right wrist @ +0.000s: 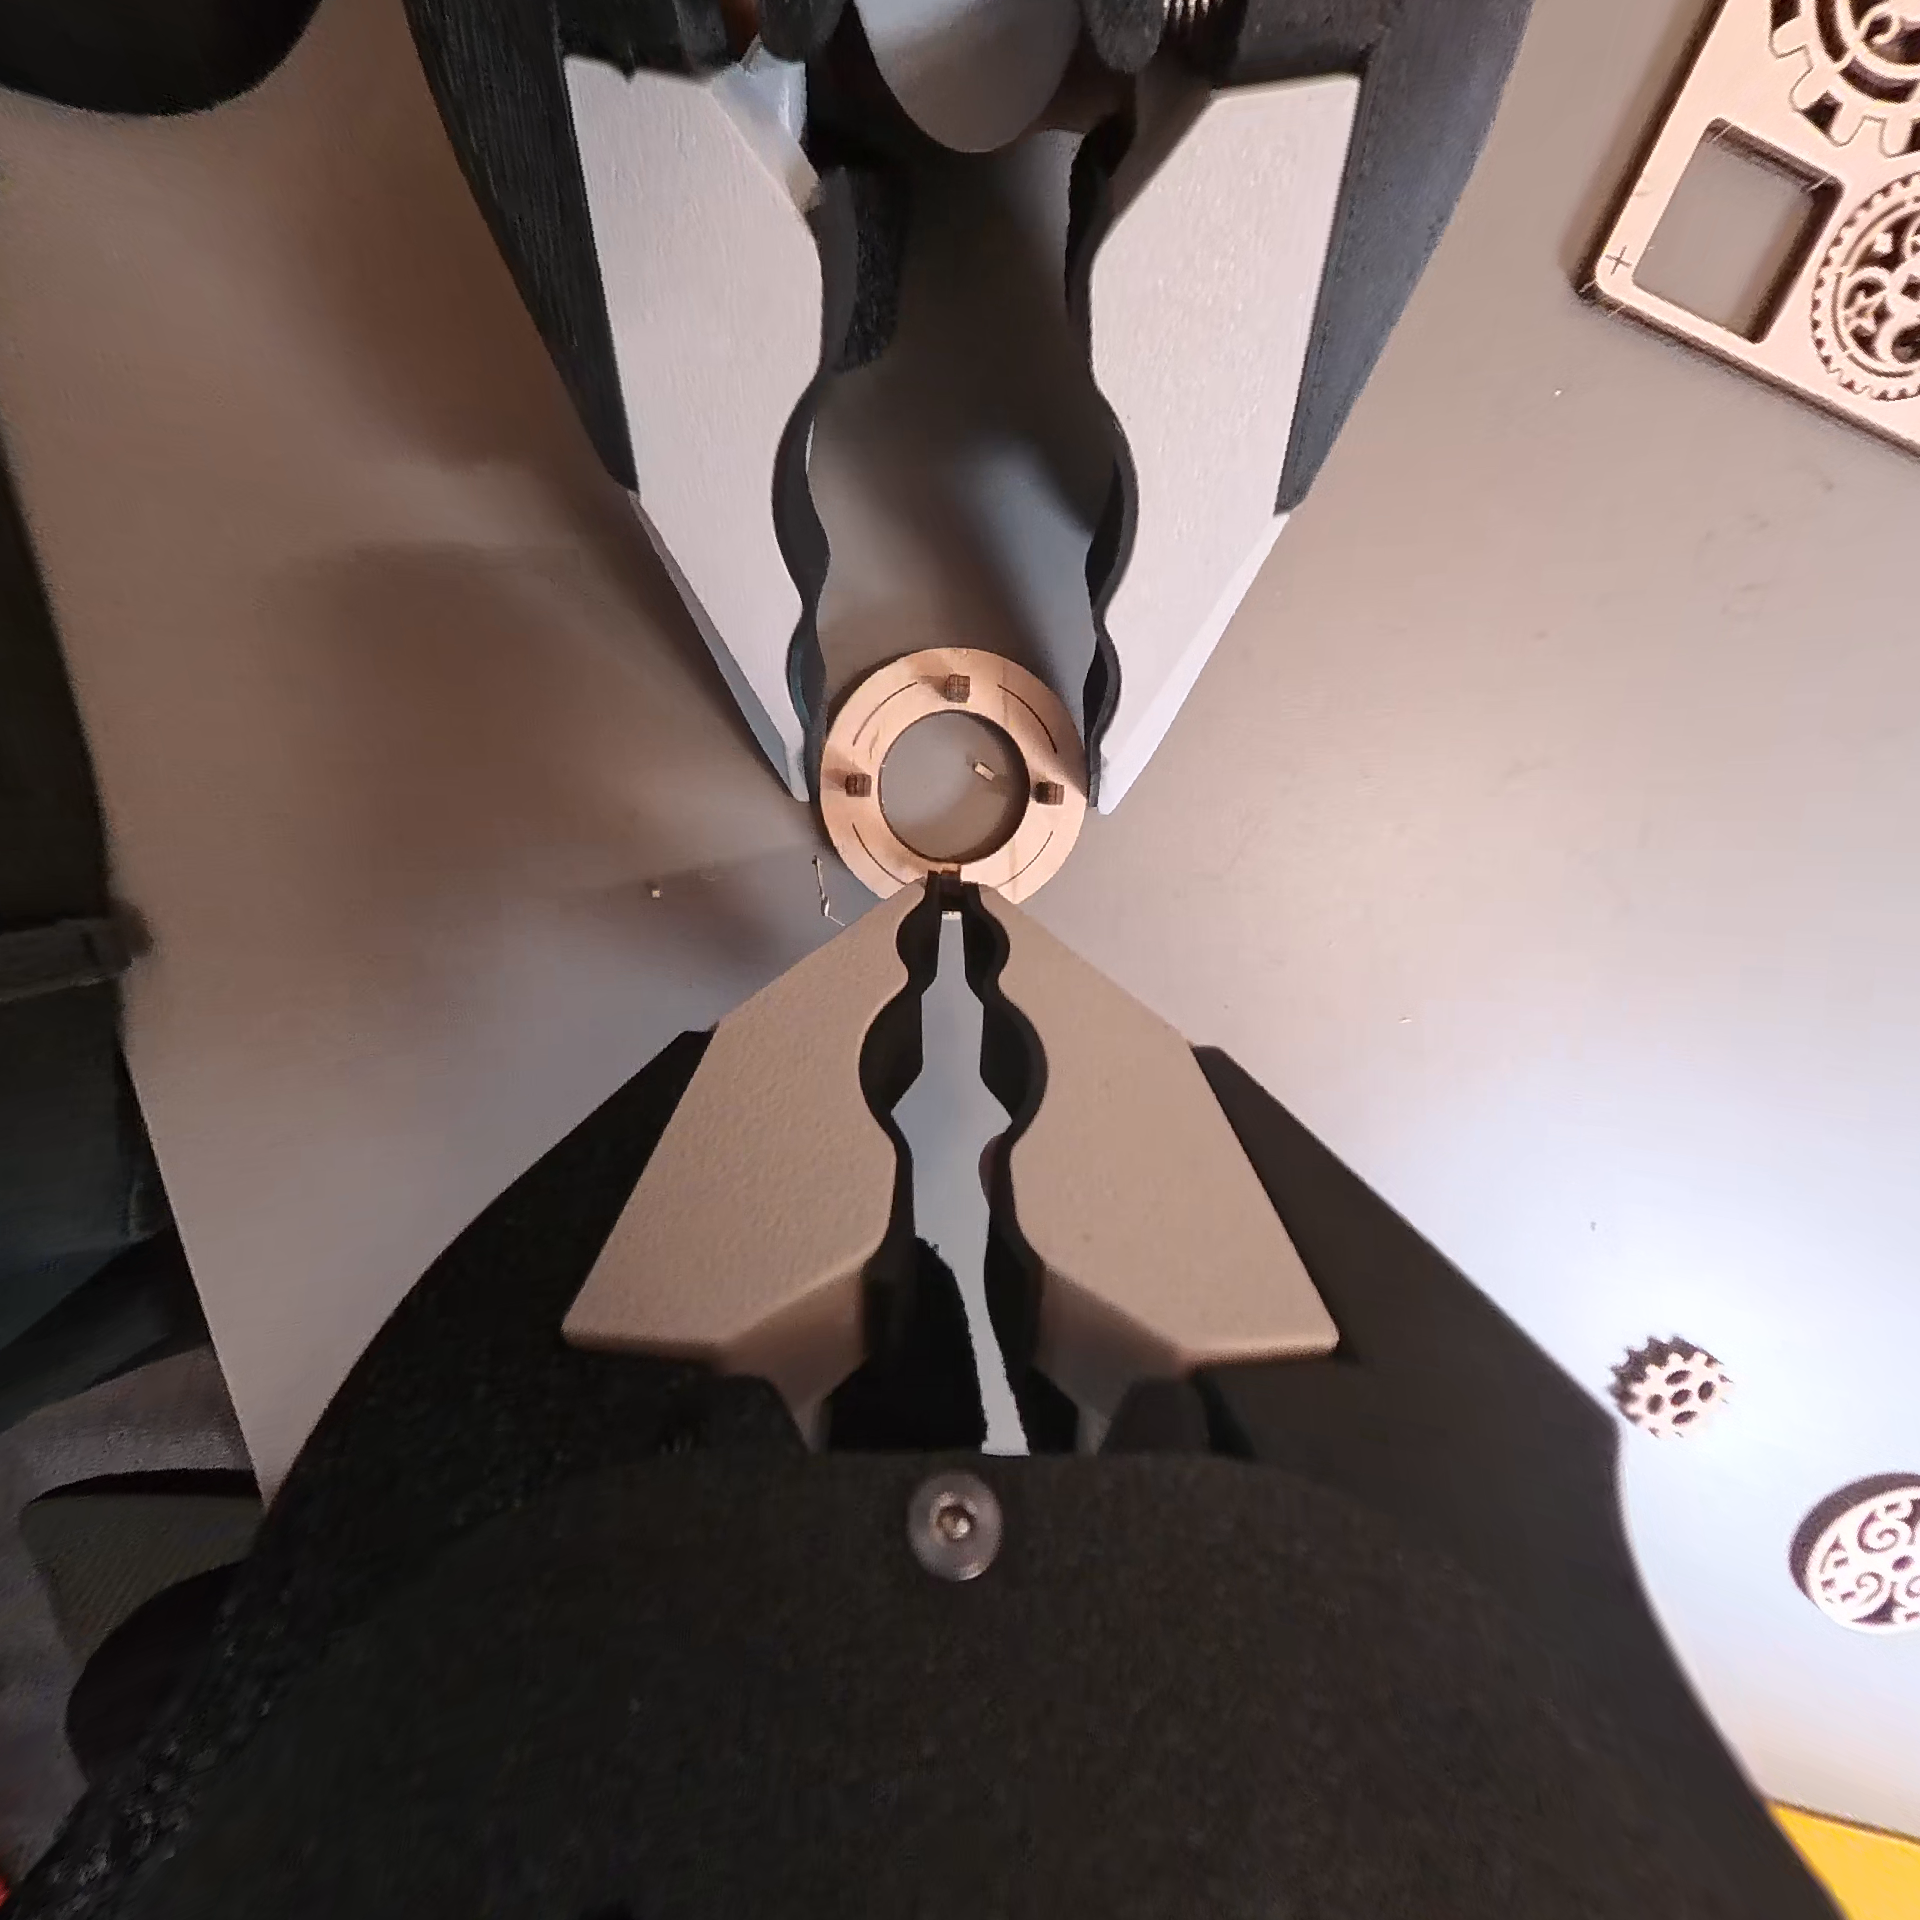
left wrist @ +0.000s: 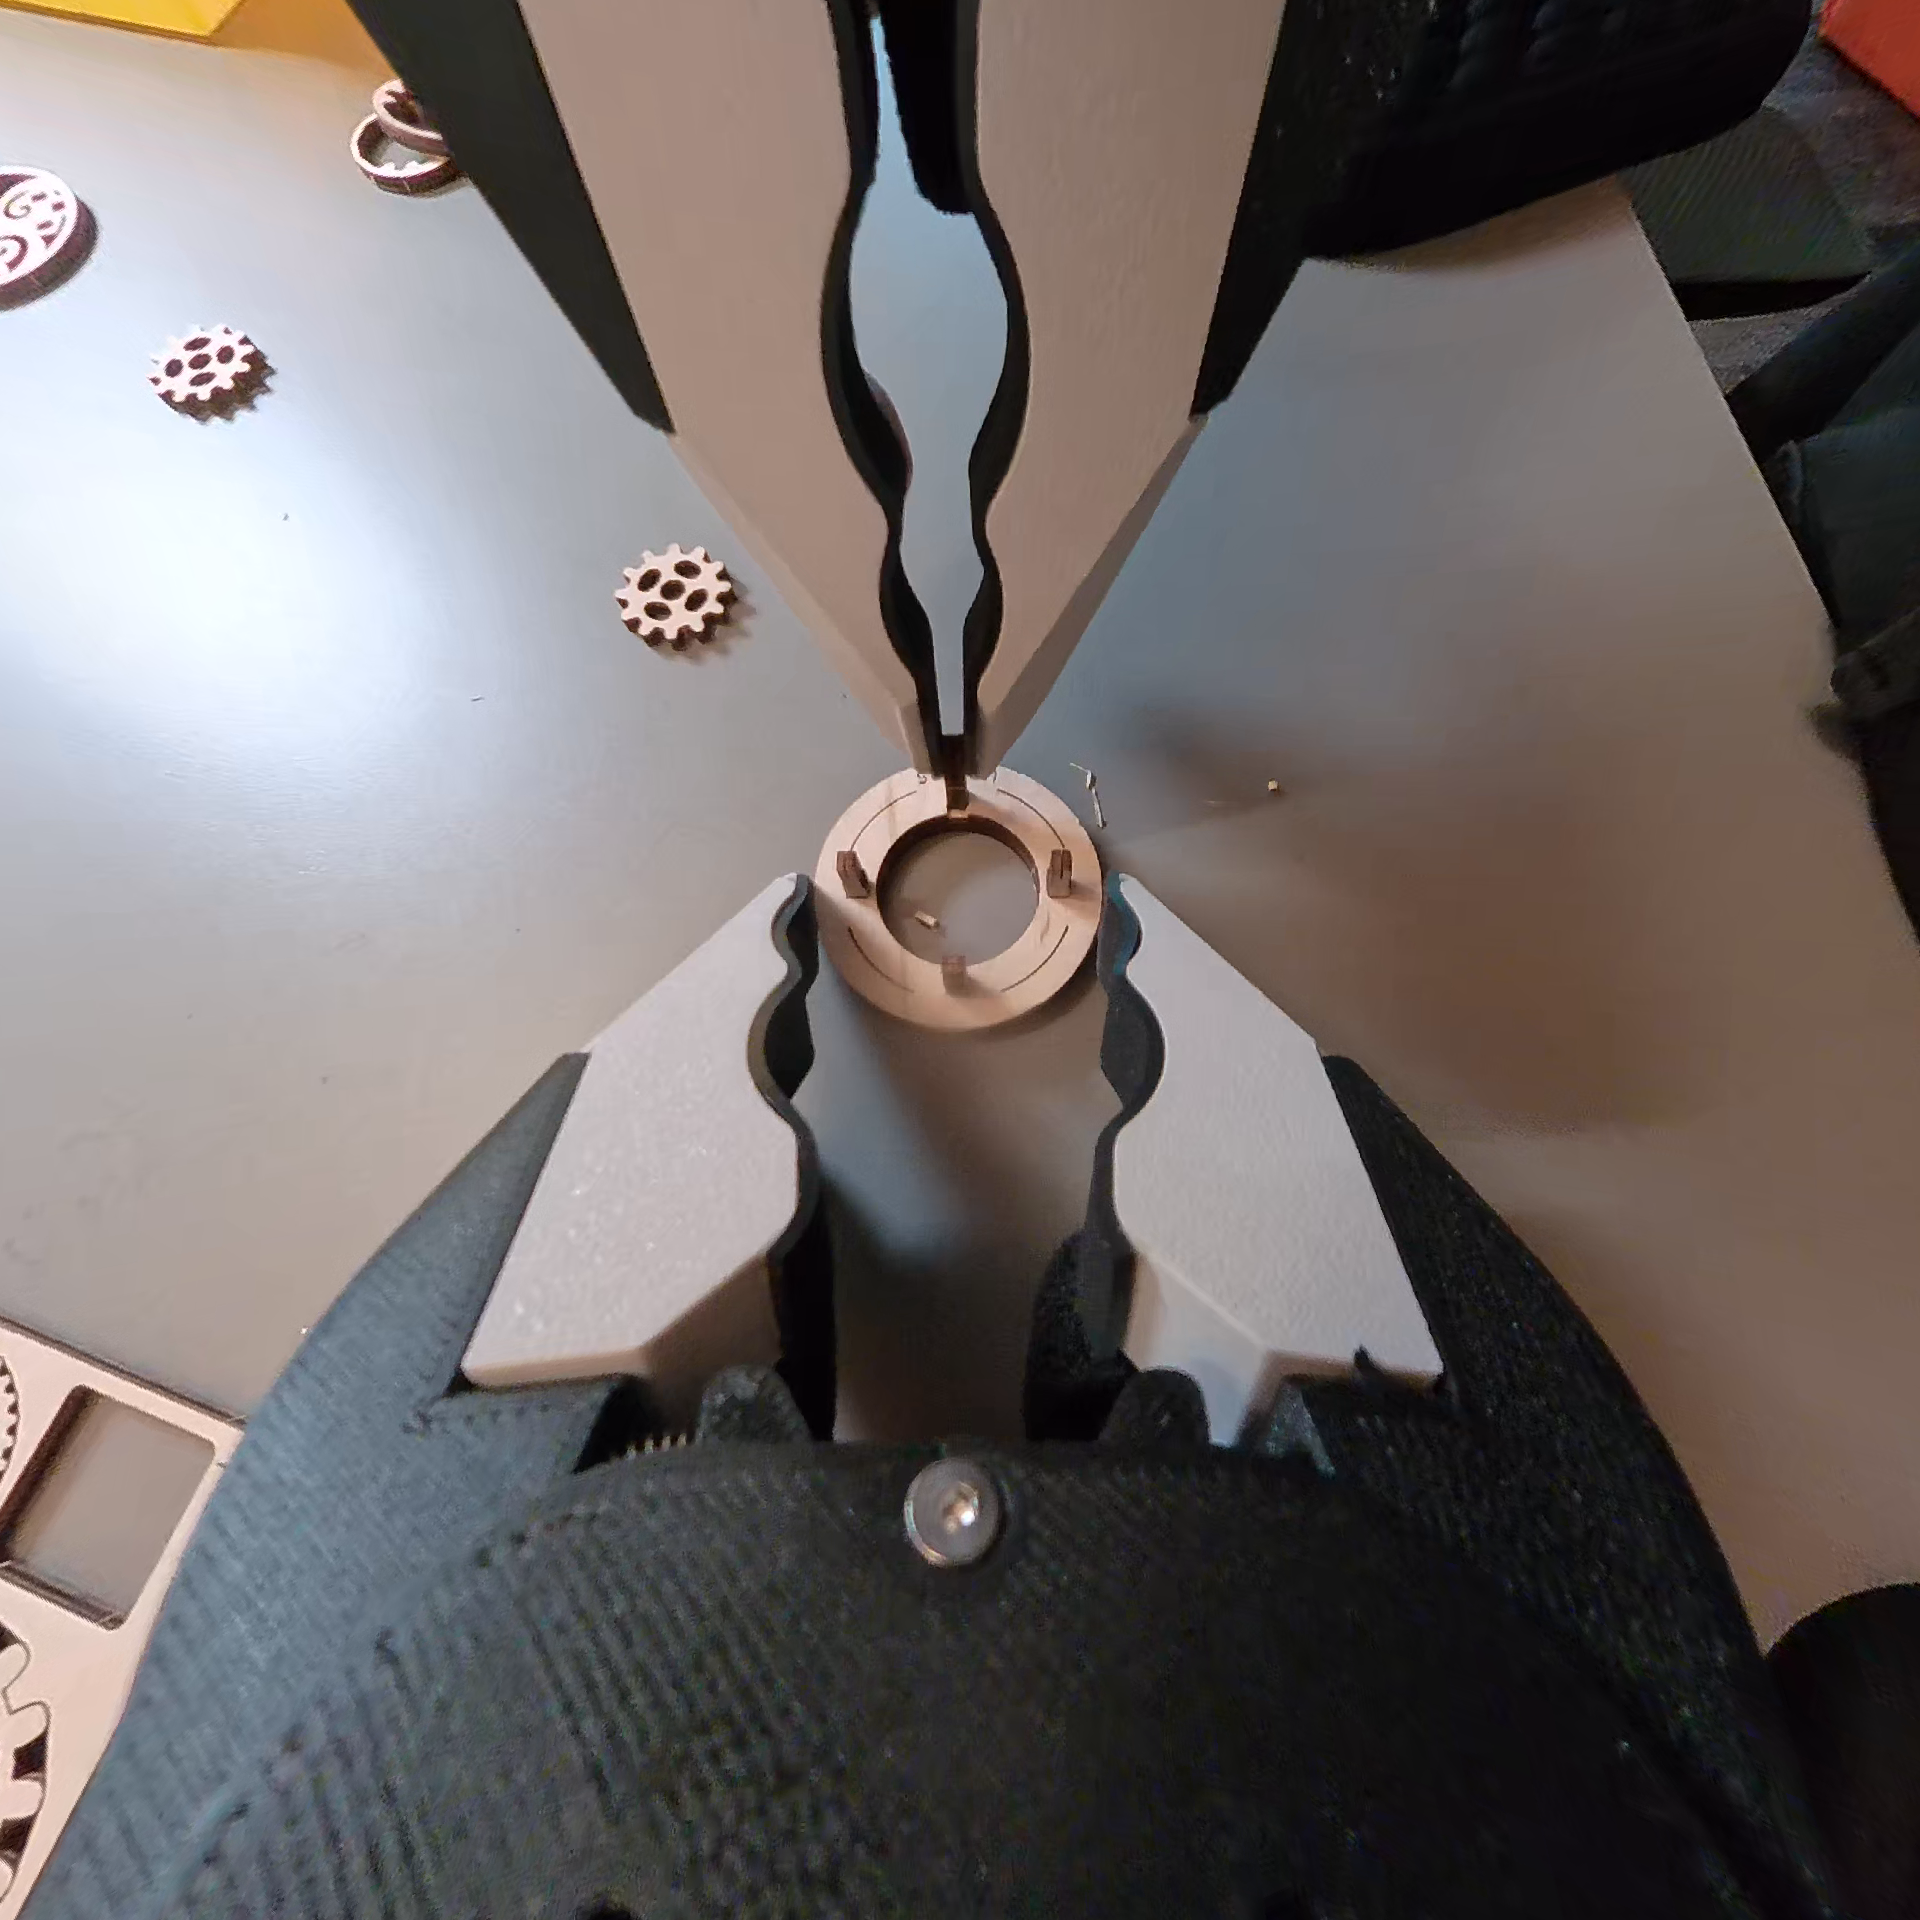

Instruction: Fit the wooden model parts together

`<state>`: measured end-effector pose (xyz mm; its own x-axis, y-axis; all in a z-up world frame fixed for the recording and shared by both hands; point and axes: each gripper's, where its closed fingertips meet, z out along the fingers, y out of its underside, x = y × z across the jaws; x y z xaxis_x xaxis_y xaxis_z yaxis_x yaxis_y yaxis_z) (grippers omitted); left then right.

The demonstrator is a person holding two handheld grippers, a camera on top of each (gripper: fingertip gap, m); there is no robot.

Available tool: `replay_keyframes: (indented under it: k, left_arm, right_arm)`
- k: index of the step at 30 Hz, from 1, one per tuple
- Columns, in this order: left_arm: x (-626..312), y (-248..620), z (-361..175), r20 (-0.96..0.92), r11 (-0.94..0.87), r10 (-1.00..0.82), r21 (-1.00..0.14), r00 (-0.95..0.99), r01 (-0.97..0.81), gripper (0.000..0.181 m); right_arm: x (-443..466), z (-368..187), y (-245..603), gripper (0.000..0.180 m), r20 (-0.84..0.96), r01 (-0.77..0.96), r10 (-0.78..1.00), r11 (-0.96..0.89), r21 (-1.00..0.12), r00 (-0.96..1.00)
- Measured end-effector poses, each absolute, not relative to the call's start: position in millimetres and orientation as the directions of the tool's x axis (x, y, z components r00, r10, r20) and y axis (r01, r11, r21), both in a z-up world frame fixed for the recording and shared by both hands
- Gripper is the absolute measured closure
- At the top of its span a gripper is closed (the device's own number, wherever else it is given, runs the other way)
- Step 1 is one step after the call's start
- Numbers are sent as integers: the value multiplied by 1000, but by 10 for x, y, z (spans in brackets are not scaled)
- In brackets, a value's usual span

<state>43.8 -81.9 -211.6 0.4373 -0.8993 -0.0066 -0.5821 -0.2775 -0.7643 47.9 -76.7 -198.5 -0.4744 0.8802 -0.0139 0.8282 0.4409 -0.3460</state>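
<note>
Left wrist view: left gripper [left wrist: 956, 894] spread wide, straddling the flat round wooden ring [left wrist: 958, 914] on the grey counter [left wrist: 364, 831]; right gripper [left wrist: 954, 750] pinches a small dark wooden peg [left wrist: 954, 756] at its far rim; two small wooden cogwheels [left wrist: 675, 600] lie left.

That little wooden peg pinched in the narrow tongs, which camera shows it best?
The left wrist view. There the wooden peg faces the camera, standing at the wooden ring's far edge, pinched by the right tongs. In the right wrist view, those tongs' own fingertips hide nearly all of the peg.

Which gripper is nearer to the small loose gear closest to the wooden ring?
Right. The right gripper pinches a peg at the ring, its finger just beside the gear. The left gripper straddles the ring on its far side from the gear.
</note>
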Motion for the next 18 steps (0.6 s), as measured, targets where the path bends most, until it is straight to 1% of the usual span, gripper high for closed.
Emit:
replay_keyframes:
  k: [7, 18]
  left_arm:
    - [438, -819, -2116, -5, -279, -899, -764, 438, -581, 127]
    - [438, -819, -2117, -1, -282, -899, -764, 438, -580, 127]
  right_arm:
    - [479, -1993, -772, 178, -5, 844, 880, 453, -288, -475]
    - [469, -2030, -773, 178, -6, 854, 892, 431, -292, -452]
